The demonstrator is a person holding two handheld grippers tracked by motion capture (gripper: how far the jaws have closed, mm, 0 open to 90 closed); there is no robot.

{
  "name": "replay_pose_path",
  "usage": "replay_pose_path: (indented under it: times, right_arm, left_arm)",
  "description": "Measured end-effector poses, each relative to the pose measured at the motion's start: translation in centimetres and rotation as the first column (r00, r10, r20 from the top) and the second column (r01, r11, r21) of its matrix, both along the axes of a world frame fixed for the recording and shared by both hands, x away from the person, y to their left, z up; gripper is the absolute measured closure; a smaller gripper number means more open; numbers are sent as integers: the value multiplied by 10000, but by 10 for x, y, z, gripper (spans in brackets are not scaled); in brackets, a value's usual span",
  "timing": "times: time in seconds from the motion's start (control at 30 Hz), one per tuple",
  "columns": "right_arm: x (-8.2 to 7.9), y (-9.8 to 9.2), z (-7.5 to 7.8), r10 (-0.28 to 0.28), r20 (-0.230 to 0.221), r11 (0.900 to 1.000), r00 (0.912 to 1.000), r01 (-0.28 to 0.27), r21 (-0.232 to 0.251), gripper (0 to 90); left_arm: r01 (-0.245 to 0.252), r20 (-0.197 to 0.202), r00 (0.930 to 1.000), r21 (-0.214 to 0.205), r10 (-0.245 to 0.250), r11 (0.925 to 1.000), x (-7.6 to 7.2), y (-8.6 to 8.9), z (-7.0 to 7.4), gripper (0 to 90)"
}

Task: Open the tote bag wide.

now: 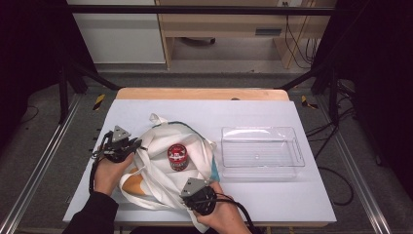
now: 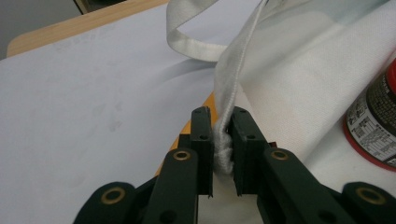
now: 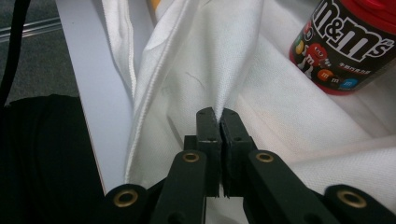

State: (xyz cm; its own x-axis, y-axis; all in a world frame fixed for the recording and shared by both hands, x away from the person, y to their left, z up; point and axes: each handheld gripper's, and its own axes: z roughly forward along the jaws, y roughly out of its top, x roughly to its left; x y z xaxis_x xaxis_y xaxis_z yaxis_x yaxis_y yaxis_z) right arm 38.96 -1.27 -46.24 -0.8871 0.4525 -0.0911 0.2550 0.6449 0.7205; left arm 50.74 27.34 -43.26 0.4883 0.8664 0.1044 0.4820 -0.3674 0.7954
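Note:
A white cloth tote bag (image 1: 160,165) lies open on the white table top, near the front. A red-lidded candy can (image 1: 178,157) stands inside its mouth, seen close as the candy can (image 3: 348,44) with its printed label and as the candy can (image 2: 376,126) at the right edge. My left gripper (image 1: 134,145) is shut on the bag's stitched rim (image 2: 224,154) at the left side. My right gripper (image 1: 187,192) is shut on a fold of the bag's cloth (image 3: 205,70) at the near side.
A clear plastic tray (image 1: 260,152) stands to the right of the bag with nothing in it. The bag's handle loop (image 2: 191,44) lies on the table (image 1: 253,112) behind it. A wooden edge (image 1: 202,93) runs along the table's far side.

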Motion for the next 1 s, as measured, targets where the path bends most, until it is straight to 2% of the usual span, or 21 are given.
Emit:
replay_pose_path:
  times: [0.33, 0.43, 0.5, 0.63, 0.77, 0.83, 1.0]
  right_arm:
    - [1, -5, 17, -95, -42, 9990, 9999, 97, 445, 686]
    - [1, -10, 25, -198, 40, 9981, 9998, 195, 588, 680]
    - [1, -14, 32, -274, 97, 9968, 9996, 266, 757, 681]
    - [1, -20, 44, -427, 382, 9961, 9984, 396, 783, 699]
    - [3, -29, 56, -520, 730, 9962, 9960, 466, 734, 787]
    - [5, -35, 61, -744, 866, 9949, 9935, 680, 751, 822]
    - [13, -46, 62, -1128, 858, 9916, 9899, 1066, 737, 868]
  left_arm:
    - [42, 181, 9998, -1, -42, 10000, -5, -1, 1, 810]
    - [48, 206, 9998, -12, -48, 10000, -6, -1, 2, 810]
    - [49, 232, 9997, 12, -49, 10000, -6, -1, 2, 810]
    - [43, 260, 9997, 17, -44, 10000, -7, -1, 3, 809]
    - [52, 282, 9996, 44, -53, 10000, -8, -2, 5, 810]
    - [71, 313, 9995, 68, -73, 10000, -8, -3, 6, 809]
    - [91, 311, 9995, 103, -94, 9999, -8, -3, 7, 809]
